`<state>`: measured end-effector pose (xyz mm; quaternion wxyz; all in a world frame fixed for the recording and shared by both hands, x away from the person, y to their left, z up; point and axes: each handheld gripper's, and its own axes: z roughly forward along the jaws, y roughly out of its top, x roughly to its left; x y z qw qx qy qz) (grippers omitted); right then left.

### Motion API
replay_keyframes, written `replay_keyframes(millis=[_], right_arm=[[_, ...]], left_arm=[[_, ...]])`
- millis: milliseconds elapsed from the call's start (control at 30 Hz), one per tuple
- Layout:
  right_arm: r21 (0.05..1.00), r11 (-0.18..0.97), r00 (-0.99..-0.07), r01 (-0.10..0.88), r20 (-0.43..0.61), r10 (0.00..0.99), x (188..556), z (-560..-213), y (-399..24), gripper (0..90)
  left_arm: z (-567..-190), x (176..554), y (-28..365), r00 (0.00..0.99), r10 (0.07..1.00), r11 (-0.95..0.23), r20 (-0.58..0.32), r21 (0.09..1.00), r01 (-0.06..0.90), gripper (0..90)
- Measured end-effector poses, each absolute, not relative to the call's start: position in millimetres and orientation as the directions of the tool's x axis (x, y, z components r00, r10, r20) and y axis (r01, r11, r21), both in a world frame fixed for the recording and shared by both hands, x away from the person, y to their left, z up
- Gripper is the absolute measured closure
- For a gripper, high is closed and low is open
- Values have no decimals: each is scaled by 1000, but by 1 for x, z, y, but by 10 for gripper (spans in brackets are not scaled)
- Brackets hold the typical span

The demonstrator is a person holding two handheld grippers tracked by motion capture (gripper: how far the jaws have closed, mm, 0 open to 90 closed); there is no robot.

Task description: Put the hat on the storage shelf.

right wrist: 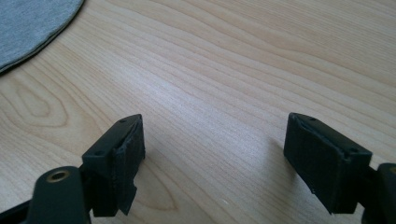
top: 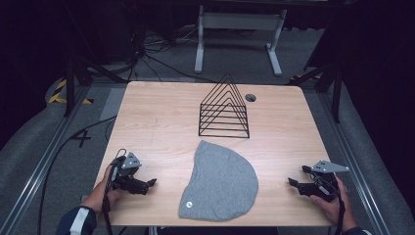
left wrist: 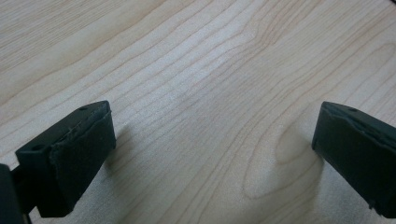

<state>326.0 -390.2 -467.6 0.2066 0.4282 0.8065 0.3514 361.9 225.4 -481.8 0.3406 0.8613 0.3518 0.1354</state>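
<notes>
A grey knit beanie (top: 221,183) lies flat near the table's front edge, rounded top toward the back, with a small round tag at its lower left. My left gripper (top: 149,184) rests low on the wood left of the beanie, jaws open and pointing toward it, nothing between them. My right gripper (top: 295,180) sits low at the right, also open and empty, aimed left toward the beanie. In the left gripper view the left gripper (left wrist: 212,149) frames bare wood. In the right gripper view the right gripper (right wrist: 212,158) frames wood, with the beanie (right wrist: 32,23) edge at upper left.
A black wire rack (top: 224,108) of nested triangular dividers stands at the back middle of the wooden table (top: 161,122). A round cable hole (top: 250,98) lies behind its right side. Cables and a white stand (top: 240,29) sit on the floor beyond.
</notes>
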Motion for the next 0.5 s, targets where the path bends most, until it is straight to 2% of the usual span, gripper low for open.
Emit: replay_keyframes(millis=[133, 267, 300, 400, 433, 500], right_arm=[[741, 385, -543, 550, -33, 839, 326, -467, -390, 195], [740, 385, -543, 552, -31, 839, 327, -467, -390, 187], [740, 390, -548, 549, -33, 836, 327, -467, -390, 185], [733, 400, -561, 549, -32, 827, 329, -467, -390, 188], [731, 406, -567, 548, -33, 823, 329, -466, -389, 207], [732, 409, -571, 546, -33, 820, 330, -464, -388, 325]], left_arm=[[-482, 362, 226, 728, 685, -526, -18, 678, 513, 7], [-478, 367, 230, 777, 630, -585, -10, 652, 482, 11], [-477, 369, 230, 785, 619, -591, -15, 649, 478, 25], [-474, 371, 229, 806, 592, -596, -16, 663, 452, 163], [-472, 373, 227, 808, 589, -608, -16, 649, 456, 174], [-469, 378, 222, 822, 569, -619, -14, 651, 439, 226]])
